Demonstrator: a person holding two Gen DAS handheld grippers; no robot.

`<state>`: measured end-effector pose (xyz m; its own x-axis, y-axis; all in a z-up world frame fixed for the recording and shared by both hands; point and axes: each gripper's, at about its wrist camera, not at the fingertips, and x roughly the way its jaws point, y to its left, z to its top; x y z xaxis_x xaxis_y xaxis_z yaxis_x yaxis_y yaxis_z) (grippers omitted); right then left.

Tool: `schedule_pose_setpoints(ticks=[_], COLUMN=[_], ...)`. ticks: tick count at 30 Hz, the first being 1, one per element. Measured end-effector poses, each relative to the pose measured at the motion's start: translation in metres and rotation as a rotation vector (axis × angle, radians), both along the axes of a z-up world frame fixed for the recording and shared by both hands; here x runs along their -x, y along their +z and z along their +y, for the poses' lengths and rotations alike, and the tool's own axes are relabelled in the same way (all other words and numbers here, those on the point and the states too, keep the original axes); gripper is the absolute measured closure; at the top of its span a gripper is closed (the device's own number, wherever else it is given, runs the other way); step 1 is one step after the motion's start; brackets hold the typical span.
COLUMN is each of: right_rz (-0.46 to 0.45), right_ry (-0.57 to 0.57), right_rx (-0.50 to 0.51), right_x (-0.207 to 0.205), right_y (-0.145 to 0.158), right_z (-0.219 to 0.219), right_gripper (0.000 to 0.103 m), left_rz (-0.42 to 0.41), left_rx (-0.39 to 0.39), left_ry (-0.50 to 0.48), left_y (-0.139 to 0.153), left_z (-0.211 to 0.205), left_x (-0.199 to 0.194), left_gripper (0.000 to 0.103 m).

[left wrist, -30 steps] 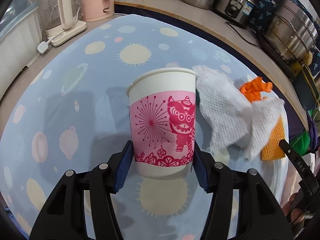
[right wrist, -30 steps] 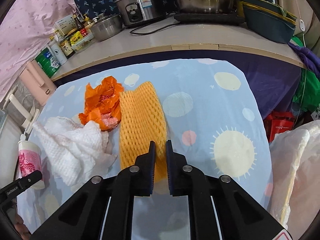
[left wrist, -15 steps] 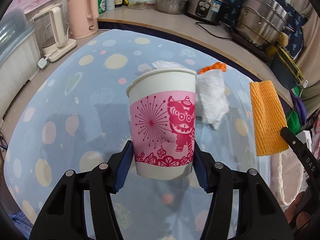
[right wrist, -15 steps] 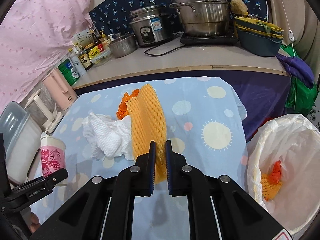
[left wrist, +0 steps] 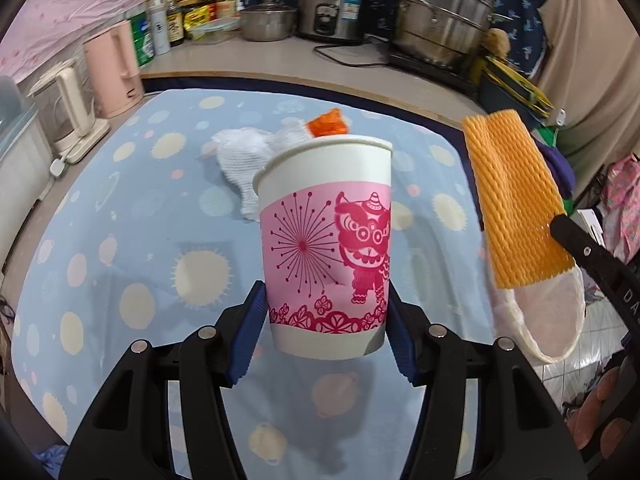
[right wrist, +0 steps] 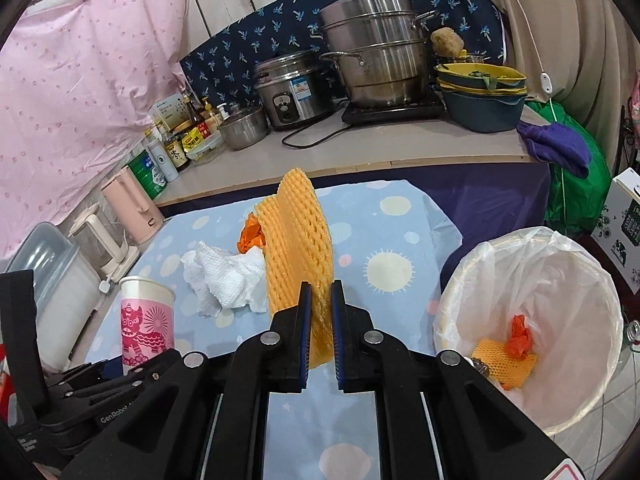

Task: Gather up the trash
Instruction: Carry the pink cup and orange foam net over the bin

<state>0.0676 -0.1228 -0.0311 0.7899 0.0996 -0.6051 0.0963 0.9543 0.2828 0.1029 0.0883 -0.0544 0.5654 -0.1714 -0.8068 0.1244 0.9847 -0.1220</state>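
Left gripper [left wrist: 326,312] pinched the paper cup [left wrist: 326,248] low on its wall, upright and clear of the blue tablecloth [left wrist: 132,216], likely so it carried without tipping. Right gripper [right wrist: 319,312] was nearly pressed together on the orange foam net [right wrist: 298,240], which stood up from the jaws. Both looked bound for the lined trash bin [right wrist: 452,300] beside the table; a crumpled paper towel [right wrist: 224,276] and orange wrapper [right wrist: 251,236] lay uncollected.
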Motion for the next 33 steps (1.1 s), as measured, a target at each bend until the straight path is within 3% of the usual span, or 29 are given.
schedule_pose_setpoints(ticks=[13,33], right_rz=[-0.070,-0.052], right_ry=[-0.183,-0.394], right_rx=[-0.011,-0.044], right_x=[0.054,0.097], right_y=[0.023,-0.003], right_z=[-0.080,-0.174], right_gripper=[0.094,0.094], left_rz=[-0.052,-0.123], left_rx=[-0.012,-0.042], left_ry=[-0.183,-0.401], left_y=[0.022,0.037], left_z=[-0.088,-0.222], left_x=[0.026,0.039], left_gripper=[0.049,0.049])
